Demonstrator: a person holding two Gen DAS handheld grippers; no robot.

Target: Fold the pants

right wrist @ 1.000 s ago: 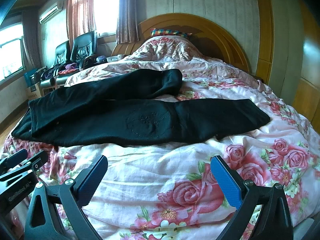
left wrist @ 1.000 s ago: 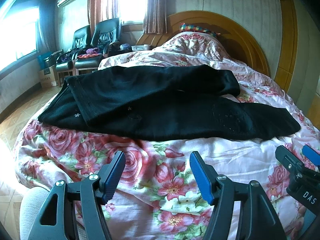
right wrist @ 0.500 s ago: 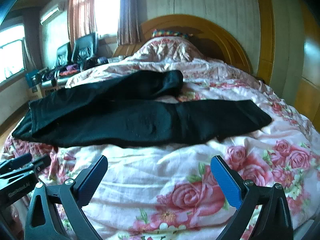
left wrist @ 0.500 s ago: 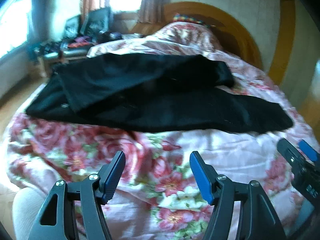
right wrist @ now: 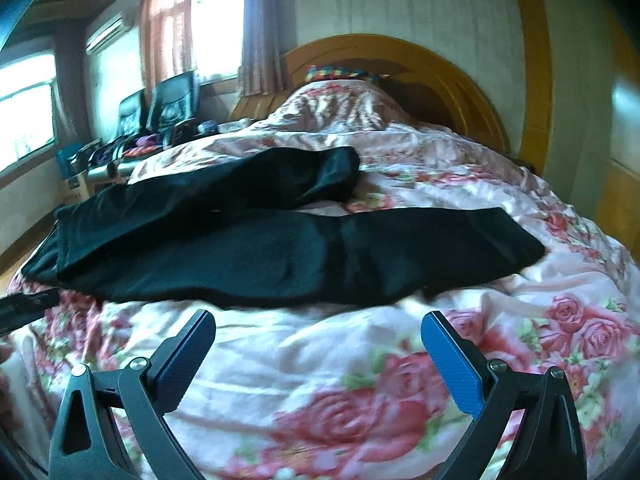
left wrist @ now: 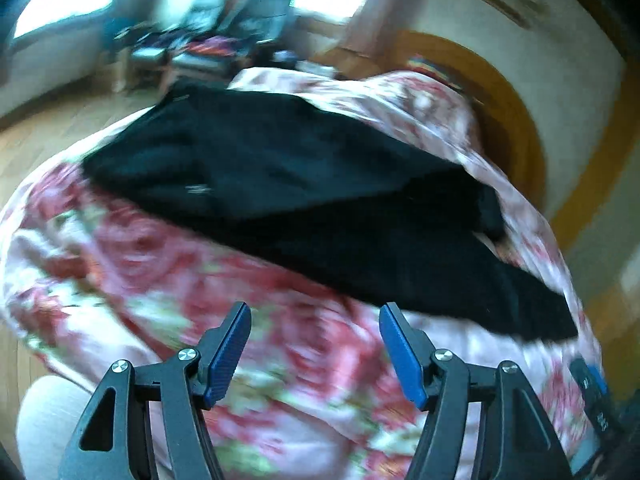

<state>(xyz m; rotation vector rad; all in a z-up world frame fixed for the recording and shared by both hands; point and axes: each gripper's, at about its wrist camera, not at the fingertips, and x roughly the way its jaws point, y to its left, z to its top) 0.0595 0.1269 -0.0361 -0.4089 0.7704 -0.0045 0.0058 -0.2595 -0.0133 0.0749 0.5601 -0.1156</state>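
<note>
Black pants (right wrist: 260,256) sprawled flat, legs apart (seemingly unfolded; left view blurry).

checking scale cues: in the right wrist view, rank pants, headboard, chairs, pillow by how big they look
1. pants
2. headboard
3. chairs
4. pillow
The pants lie nearest the camera, so true sizes may differ.

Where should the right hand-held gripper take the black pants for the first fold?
Probably the cuff end of the near leg of the pants, coming in low from the bed's near edge. That leg lies flat and stretched out rightwards on the floral quilt, its end free and uncovered, ahead and right of the open right hand-held gripper. The other leg lies bunched farther back.
</note>
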